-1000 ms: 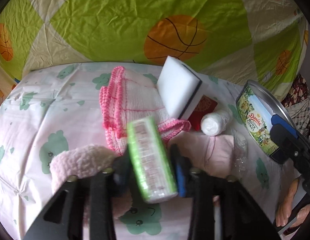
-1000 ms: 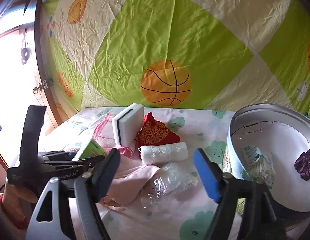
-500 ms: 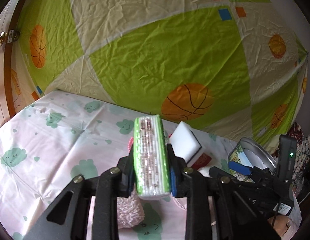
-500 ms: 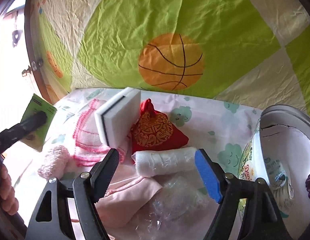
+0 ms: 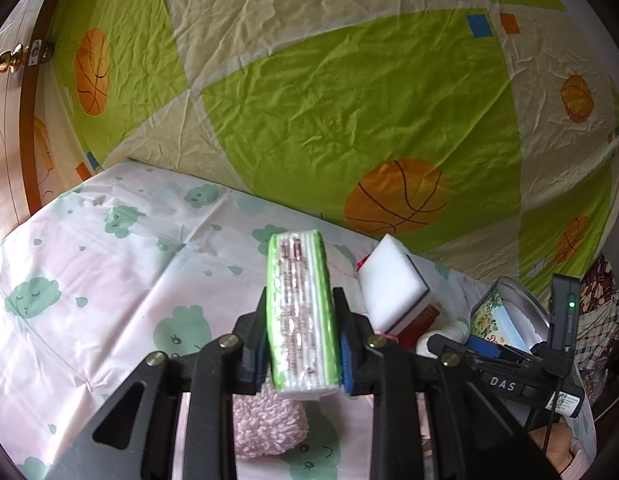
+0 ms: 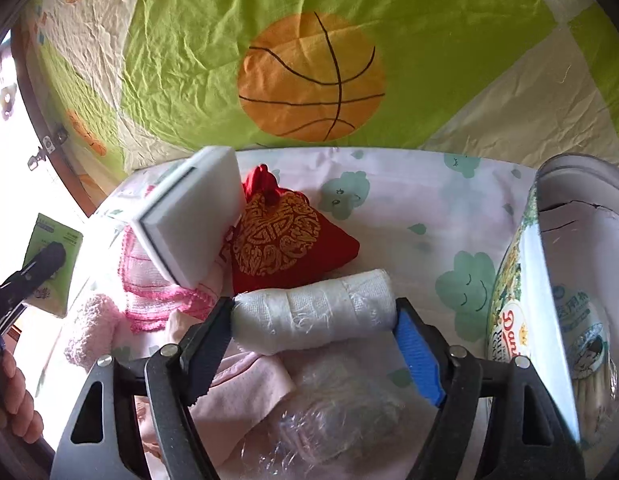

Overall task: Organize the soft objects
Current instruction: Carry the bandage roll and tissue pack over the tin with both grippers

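Note:
My left gripper (image 5: 302,346) is shut on a green tissue pack (image 5: 299,300) and holds it upright above the pink tablecloth (image 5: 109,280). In the right wrist view the same pack (image 6: 53,240) hangs at the far left. My right gripper (image 6: 315,332) is open and low over the table. A white gauze roll (image 6: 309,308) lies crosswise between its fingertips, each end close to a pad. Behind the roll are a red pouch (image 6: 285,240), a white sponge (image 6: 189,216), a pink-edged cloth (image 6: 149,280) and a fluffy pink piece (image 6: 93,328).
A round cookie tin (image 6: 509,300) stands open at the right, with a packet (image 6: 589,344) inside. A folded pink cloth (image 6: 245,392) and crumpled clear plastic (image 6: 341,416) lie under the right gripper. A basketball-print sheet (image 6: 309,80) hangs behind. A person's hand (image 6: 13,400) shows at the left.
My left gripper has lifted the tissue pack off the pile and turned it upright. My right gripper has moved forward and down, so the gauze roll now lies between its fingers.

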Demonstrator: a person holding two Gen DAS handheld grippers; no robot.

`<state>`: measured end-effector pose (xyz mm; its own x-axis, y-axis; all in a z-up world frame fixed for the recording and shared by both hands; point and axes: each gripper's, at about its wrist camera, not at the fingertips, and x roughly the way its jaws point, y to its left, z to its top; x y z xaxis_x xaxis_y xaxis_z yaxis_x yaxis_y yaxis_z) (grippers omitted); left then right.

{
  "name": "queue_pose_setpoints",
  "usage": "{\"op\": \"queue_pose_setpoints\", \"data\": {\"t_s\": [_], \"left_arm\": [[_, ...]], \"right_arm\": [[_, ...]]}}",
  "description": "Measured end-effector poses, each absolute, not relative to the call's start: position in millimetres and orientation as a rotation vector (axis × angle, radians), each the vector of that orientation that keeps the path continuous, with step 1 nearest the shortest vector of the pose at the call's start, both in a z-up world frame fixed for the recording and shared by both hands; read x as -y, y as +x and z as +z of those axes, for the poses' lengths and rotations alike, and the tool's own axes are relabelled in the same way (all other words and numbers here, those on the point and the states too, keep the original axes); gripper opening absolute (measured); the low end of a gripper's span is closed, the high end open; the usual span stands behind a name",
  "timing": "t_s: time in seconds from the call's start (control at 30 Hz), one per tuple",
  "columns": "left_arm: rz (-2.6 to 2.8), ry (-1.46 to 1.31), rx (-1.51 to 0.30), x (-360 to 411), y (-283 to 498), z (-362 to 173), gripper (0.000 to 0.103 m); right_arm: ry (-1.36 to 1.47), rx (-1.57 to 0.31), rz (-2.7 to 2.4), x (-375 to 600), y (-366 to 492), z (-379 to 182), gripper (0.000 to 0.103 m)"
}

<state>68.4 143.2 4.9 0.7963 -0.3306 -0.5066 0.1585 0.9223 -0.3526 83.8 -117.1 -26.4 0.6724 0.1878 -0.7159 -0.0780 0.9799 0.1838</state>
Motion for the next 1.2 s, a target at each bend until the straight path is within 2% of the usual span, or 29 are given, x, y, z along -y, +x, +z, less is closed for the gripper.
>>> {"op": "queue_pose_setpoints", "data": {"t_s": [0.23,0.4,1.2], "left_arm": [[-0.269,-0.307,-0.525,-146,60,12,0.025],[-0.264,-0.27,-0.474,-137,52,15,0.025],[-0.331,-0.203,-0.436,-46,6,17,0.025]], "right_arm": [[0.134,-0.537,0.182,122,27,30,0.08],[0.056,-0.395,0.121,123,-19,45,0.08],[0.023,-0.285,0.088,177,-66,58,0.08]]}}
